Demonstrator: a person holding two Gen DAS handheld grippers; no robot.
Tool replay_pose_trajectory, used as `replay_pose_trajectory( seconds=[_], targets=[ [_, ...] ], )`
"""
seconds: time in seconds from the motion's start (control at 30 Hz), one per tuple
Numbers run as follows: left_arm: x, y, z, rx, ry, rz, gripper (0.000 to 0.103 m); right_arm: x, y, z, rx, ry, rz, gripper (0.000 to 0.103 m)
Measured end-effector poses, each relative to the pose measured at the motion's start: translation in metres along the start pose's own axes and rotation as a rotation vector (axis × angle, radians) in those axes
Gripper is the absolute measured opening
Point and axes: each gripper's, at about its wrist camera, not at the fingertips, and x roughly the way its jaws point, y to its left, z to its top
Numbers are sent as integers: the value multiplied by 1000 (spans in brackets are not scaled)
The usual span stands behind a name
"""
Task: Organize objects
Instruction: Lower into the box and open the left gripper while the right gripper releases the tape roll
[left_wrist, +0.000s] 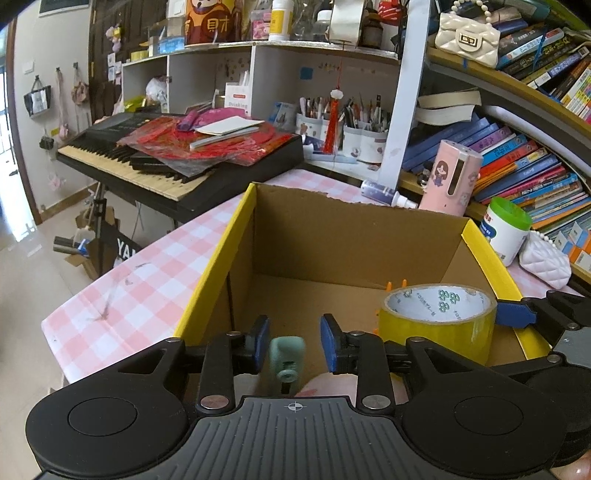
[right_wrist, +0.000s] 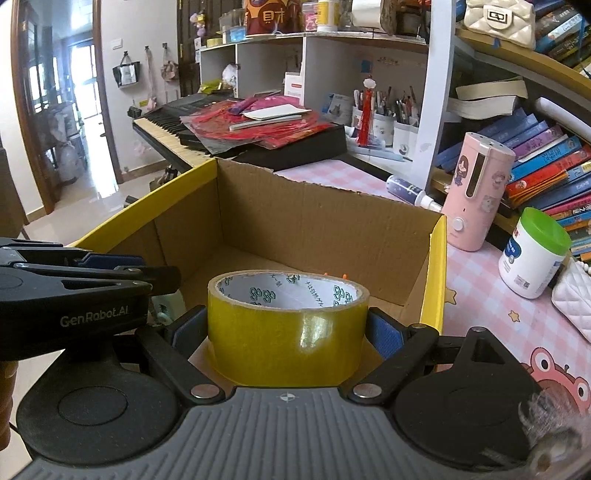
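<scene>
At lower centre of my right view, my right gripper (right_wrist: 288, 332) clamps the yellow tape roll (right_wrist: 286, 325) over the cardboard box (right_wrist: 325, 221). In my left view, my left gripper (left_wrist: 294, 345) stands slightly apart, a small green bottle (left_wrist: 287, 360) between its pads, untouched.

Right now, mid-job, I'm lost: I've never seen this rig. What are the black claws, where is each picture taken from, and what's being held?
There is no robot here. A person carries a hand-held gripper in each hand, and a camera on each looks along its fingers. One picture comes from the left hand-held gripper, the other from the right hand-held gripper. Both are over an open cardboard box on a pink checked table. The right one is clamped on a yellow tape roll. A small pale green object sits between the left one's pads with a gap beside it, so it is not clamped.
</scene>
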Motion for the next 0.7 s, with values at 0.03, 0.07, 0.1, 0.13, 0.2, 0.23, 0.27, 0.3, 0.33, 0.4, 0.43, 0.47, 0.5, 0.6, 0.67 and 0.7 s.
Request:
replay_pose_trajectory(
  seconds=[0.03, 0.07, 0.1, 0.13, 0.2, 0.23, 0.27, 0.3, 0.33, 0.4, 0.43, 0.47, 0.5, 0.6, 0.67, 0.7],
  targets=[
    [0, 0, 0, 0, 0, 1, 30, 0, 0, 0, -1, 1, 0, 90],
    [0, 0, 0, -3, 0, 2, 30, 0, 1, 0, -1, 1, -1, 91],
    [-1, 0, 0, -7, 1, 1, 30, -1, 1, 0, 2, -1, -1, 91],
    [-2, 1, 0, -11, 0, -2, 33, -1, 1, -1, 3, -2, -3, 91],
    [-6, 1, 0, -17, -2, -38, 46, -3, 2, -1, 3, -4, -8, 91],
    [-10, 0, 0, -16, -9, -52, 63, -4, 3, -1, 2, -3, -11, 91],
    [-14, -2, 0, -11, -26, -41, 71, -5, 3, -1, 5, -2, -16, 91],
    [-19, -4, -1, -5, -51, -29, 77, -7, 3, -1, 12, -3, -18, 91],
    [-24, -5, -2, 5, -72, -30, 77, -10, 3, -2, 22, -7, -20, 94],
    [-31, -7, -2, 18, -84, -54, 78, -17, 4, -3, 38, -23, -32, 95],
    [-35, -7, -2, 18, -92, -61, 81, -21, 5, -3, 41, -31, -40, 95],
    [-40, -6, -2, 16, -104, -62, 83, -25, 5, -4, 41, -39, -50, 95],
    [-44, -5, -3, 13, -118, -61, 86, -30, 7, -4, 41, -50, -64, 96],
    [-57, -1, -4, -1, -150, -66, 88, -43, 9, -5, 47, -80, -97, 98],
    [-63, 2, -5, -13, -163, -68, 89, -53, 9, -6, 60, -100, -123, 98],
    [-66, 3, -6, -19, -167, -68, 89, -57, 9, -7, 66, -106, -135, 98]
  ],
)
